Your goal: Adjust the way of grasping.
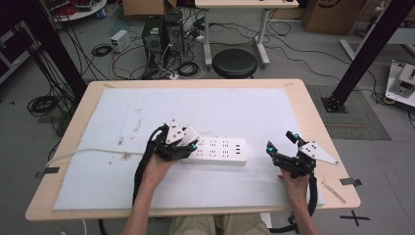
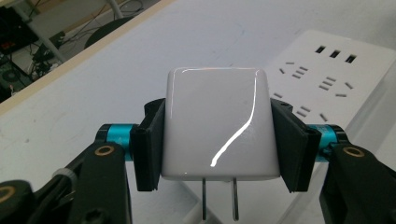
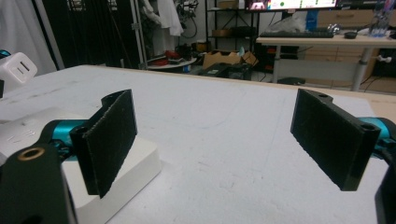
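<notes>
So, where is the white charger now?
In the left gripper view the white charger sits clamped in the left gripper, prongs showing, beside the power strip.

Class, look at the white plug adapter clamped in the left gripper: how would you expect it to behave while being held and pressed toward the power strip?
The white plug adapter looks rigid, so it probably won't deform between the jaws. Its glossy faces, with a bright reflection streak, suggest it may slip or twist if pushed hard. Its two thin prongs could bend if misaligned with the power strip.

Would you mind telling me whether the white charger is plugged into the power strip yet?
Not yet. The left gripper clamps the charger, whose two prongs are bare, with the power strip lying beyond.
</notes>
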`<act>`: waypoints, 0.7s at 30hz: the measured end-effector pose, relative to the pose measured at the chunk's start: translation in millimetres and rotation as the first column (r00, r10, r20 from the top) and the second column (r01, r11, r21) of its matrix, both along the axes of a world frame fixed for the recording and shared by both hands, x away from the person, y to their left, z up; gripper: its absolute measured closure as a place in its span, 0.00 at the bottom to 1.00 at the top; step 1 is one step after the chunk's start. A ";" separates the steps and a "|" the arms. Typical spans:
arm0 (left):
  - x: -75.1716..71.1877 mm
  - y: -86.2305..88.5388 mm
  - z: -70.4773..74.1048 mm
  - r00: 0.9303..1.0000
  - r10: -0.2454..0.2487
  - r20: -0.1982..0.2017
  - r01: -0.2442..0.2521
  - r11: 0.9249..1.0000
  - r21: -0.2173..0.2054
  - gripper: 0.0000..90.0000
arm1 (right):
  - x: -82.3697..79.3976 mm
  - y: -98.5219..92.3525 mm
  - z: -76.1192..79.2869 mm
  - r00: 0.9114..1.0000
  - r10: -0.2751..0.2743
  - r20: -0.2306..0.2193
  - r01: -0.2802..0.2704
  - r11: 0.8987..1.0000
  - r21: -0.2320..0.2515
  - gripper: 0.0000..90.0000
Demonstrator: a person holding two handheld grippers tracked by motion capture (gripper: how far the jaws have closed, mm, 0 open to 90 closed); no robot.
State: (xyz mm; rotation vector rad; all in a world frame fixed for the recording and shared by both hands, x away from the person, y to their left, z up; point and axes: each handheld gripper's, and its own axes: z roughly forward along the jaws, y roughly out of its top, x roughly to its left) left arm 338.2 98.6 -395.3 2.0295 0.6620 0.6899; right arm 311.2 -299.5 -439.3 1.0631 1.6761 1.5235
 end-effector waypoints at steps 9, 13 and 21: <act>-19.6 -33.1 -1.4 0.988 -0.042 0.149 0.030 0.996 0.078 0.47 | -1.0 24.9 16.9 0.983 0.168 -0.079 -0.172 0.984 -0.043 0.17; -29.3 -50.9 -3.7 0.966 -0.073 0.248 0.044 0.992 0.119 0.47 | 2.0 31.0 25.3 0.970 0.223 -0.092 -0.227 0.974 -0.029 0.17; -37.7 -65.0 -7.7 0.937 -0.116 0.329 0.075 0.988 0.134 0.47 | 5.0 37.2 32.7 0.949 0.269 -0.168 -0.265 0.963 0.043 0.17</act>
